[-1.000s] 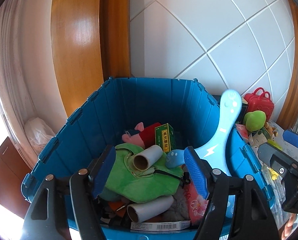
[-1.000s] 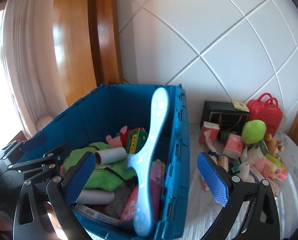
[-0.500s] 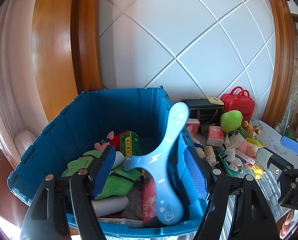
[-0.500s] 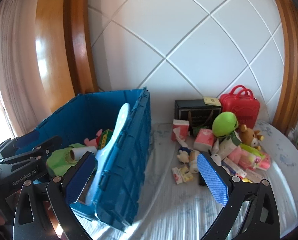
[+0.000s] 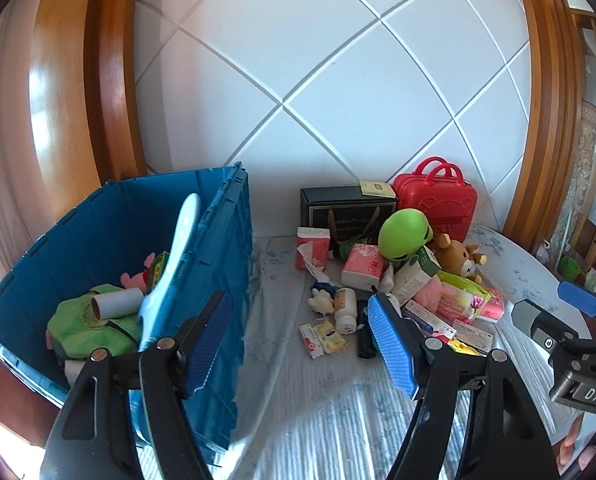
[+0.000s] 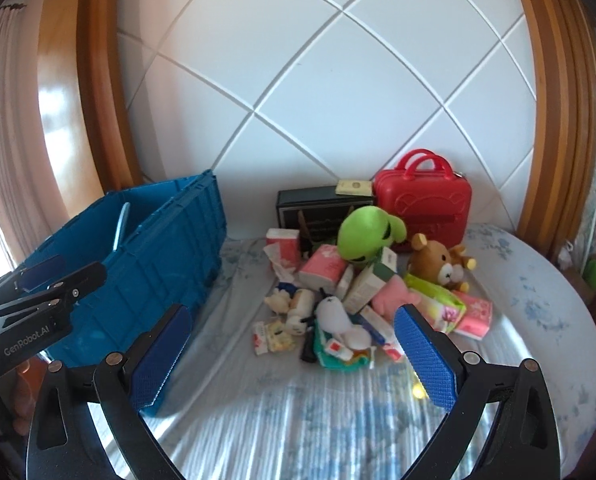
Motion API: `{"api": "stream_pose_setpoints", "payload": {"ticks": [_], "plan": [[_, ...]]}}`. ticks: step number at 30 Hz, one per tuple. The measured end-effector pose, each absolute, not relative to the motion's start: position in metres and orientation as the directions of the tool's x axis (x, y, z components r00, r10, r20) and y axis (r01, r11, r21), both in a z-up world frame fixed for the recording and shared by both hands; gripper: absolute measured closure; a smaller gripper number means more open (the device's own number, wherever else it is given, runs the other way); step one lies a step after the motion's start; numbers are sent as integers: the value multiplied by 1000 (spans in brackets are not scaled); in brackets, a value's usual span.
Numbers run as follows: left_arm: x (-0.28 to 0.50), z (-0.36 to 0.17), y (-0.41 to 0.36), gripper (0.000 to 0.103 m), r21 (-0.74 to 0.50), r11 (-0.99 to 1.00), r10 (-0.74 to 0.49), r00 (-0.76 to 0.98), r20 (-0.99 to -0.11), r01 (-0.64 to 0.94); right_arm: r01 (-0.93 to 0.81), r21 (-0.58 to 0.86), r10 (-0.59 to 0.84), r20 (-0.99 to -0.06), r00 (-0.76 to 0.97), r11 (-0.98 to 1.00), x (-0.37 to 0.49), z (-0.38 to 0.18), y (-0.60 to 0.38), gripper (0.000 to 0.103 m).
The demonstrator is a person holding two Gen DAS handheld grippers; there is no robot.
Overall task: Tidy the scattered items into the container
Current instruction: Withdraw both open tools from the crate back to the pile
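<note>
— We record the blue crate [image 5: 234, 264] at far left, part-filled; the scattered pile [image 6: 338, 300] lies on the bedcover [image 6: 338, 420] to its right, ahead of both tools.

— Agreed; right gripper [image 6: 294, 352] spread wide, empty, pile dead ahead between its pads; left gripper [image 5: 298, 340] likewise spread, empty, pile ahead-right; we judge the right nearer.

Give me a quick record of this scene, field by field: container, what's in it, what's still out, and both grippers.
container: blue crate, on the left of the bed
inside: green plush, cardboard tube, light blue paddle
still out: red case, green doll, teddy bear, tissue packs
left gripper: jaws open, empty
right gripper: jaws open, empty
</note>
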State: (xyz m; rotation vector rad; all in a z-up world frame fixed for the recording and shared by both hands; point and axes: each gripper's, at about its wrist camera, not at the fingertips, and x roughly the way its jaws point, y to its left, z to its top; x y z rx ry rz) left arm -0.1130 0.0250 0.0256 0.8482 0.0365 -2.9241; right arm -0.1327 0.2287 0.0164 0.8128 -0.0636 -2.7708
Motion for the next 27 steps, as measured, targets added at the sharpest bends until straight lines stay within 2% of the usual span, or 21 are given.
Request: {"api": "stream_pose_setpoints", "payload": {"ticks": [10, 19, 27], "plan": [[-122, 8, 80, 33, 38, -997, -73, -810, -582, 62, 149, 152, -210, -566, -797, -977, -132, -7, 307, 0], [-127, -10, 80, 33, 0, -1000, 12, -805, -593, -14, 46, 113, -105, -599, -794, -993, -116, -16, 323, 0], [-143, -41, 81, 33, -5, -1000, 3, -763, -646, 0, -23, 101, -51, -668, -743, -995, -120, -48, 352, 0]]}}
